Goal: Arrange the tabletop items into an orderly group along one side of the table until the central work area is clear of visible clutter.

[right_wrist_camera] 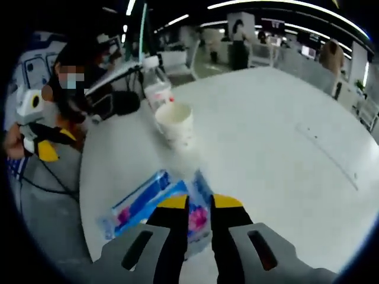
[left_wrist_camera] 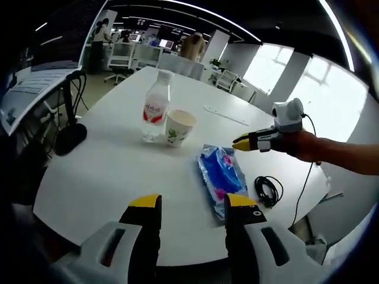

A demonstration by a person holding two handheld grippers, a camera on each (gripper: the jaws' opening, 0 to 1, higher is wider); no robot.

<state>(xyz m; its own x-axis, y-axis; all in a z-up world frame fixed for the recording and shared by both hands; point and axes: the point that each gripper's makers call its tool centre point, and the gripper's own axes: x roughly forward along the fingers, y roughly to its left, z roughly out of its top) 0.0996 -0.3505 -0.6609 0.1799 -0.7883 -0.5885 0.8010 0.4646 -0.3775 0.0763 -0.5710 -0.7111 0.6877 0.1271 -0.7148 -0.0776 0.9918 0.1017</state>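
Observation:
On the white table [left_wrist_camera: 106, 177] stand a clear water bottle [left_wrist_camera: 156, 106] with a red label and a paper cup [left_wrist_camera: 179, 127] beside it. A blue tissue pack [left_wrist_camera: 220, 173] lies nearer me, and a black coiled cable [left_wrist_camera: 267, 190] lies right of it. My left gripper [left_wrist_camera: 190, 204] hangs open over the near table edge, holding nothing. My right gripper [left_wrist_camera: 238, 143] comes in from the right at the pack's far corner. In the right gripper view its jaws [right_wrist_camera: 201, 204] are nearly together with the tissue pack [right_wrist_camera: 148, 201] pinched between them. The cup [right_wrist_camera: 176, 121] and bottle [right_wrist_camera: 157, 92] stand beyond.
A black monitor base [left_wrist_camera: 70, 137] and cables sit at the table's left edge. A thin white strip [left_wrist_camera: 225, 115] lies farther across the table. A seated person [right_wrist_camera: 71, 89] holds the left gripper [right_wrist_camera: 47, 151]. Office chairs and desks stand beyond the table.

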